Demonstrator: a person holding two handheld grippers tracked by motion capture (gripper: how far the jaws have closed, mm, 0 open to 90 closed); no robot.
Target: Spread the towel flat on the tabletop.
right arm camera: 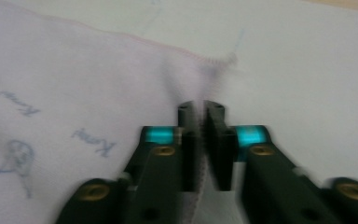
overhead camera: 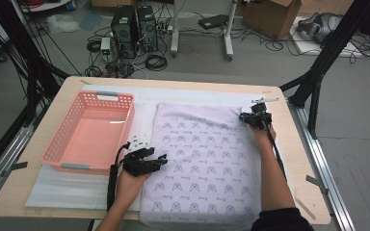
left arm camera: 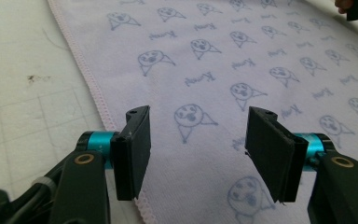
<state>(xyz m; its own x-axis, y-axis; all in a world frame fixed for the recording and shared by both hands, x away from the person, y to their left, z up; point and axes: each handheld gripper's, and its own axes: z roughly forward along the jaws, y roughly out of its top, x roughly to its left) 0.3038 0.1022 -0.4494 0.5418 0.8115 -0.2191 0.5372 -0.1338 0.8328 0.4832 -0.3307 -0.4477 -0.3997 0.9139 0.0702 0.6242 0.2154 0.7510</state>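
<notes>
A pale lilac towel point(overhead camera: 202, 159) with small blue printed faces lies flat on a white mat point(overhead camera: 67, 190). My left gripper point(overhead camera: 161, 159) hovers low over the towel's left hem, about halfway down. Its jaws stand open in the left gripper view point(left arm camera: 198, 126), with nothing but towel point(left arm camera: 223, 56) beneath the gap. My right gripper point(overhead camera: 249, 118) is at the towel's far right corner. In the right gripper view it point(right arm camera: 200, 109) is shut, with the towel's point(right arm camera: 74, 84) stitched edge pinched between the pads and puckered just ahead of them.
A pink slotted basket point(overhead camera: 127, 120) stands with nothing in it on the mat, left of the towel. The wooden table point(overhead camera: 298, 159) shows a bare strip along its right side. Beyond its far edge are computers, cables and boxes on the floor.
</notes>
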